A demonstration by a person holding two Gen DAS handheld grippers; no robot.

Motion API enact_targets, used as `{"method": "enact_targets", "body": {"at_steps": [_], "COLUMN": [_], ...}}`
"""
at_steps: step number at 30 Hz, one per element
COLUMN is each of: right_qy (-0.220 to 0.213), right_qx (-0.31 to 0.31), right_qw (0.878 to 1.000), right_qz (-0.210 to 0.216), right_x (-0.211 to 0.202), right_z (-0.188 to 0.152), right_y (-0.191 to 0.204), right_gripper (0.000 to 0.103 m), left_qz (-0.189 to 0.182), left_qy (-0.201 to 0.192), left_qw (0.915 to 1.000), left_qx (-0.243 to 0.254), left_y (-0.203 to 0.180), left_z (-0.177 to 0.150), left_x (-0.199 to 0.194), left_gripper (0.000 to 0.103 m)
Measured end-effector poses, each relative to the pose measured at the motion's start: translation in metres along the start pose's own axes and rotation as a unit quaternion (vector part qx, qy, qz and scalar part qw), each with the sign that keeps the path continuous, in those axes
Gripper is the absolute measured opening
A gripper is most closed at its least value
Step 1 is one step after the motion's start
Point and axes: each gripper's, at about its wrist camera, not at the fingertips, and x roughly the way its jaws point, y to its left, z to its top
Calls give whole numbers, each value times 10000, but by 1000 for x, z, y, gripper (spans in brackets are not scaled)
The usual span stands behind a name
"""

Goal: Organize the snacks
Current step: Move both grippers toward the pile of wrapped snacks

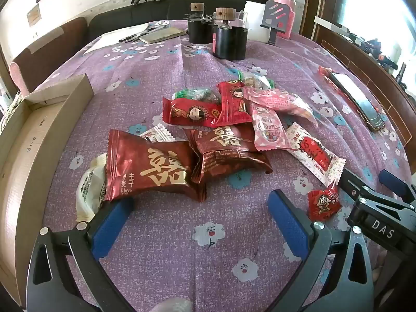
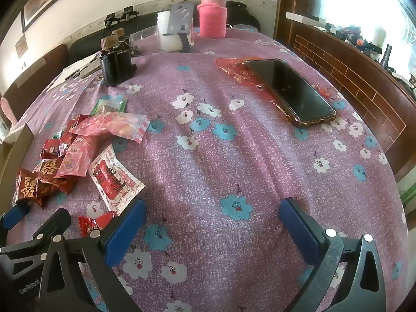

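A pile of snack packets lies on the purple flowered tablecloth point(image 1: 208, 247). It has a dark red packet with gold characters point(image 1: 153, 171), a second dark red one point(image 1: 228, 150), red doll-print packets point(image 1: 192, 113), pink packets point(image 1: 270, 130), a white and red packet point(image 1: 316, 153) and a small red candy point(image 1: 323, 204). My left gripper point(image 1: 197, 210) is open and empty, just short of the dark red packet. My right gripper point(image 2: 212, 221) is open and empty over bare cloth, right of the pile point(image 2: 78, 156). An open cardboard box point(image 1: 33, 135) stands at the left.
Dark bottles with cork stoppers point(image 1: 228, 36), a pink flask point(image 2: 212, 13), a white cup point(image 2: 171, 31) and papers point(image 1: 145, 35) stand at the table's far end. A phone point(image 2: 293, 91) lies on a red wrapper at the right. A wooden ledge point(image 2: 351, 78) runs along the right side.
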Motion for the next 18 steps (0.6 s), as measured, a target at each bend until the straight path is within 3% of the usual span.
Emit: {"method": "enact_targets", "body": {"at_steps": [12,18], "right_qy": [-10,-11], "right_qx": [-7,-8], "right_qw": [10000,10000], "right_qz": [-8,-11], "right_x": [0,0], "right_z": [1,1], "right_y": [0,0], "right_gripper": [103,103], "left_qz": [122,-142], "left_qy": [4,363], "left_qw": [9998,9990], "left_qx": [-147,196], "left_y": [-7,1], "left_z": [-8,-12], "left_x": [-9,-16], "left_gripper": [103,103]}}
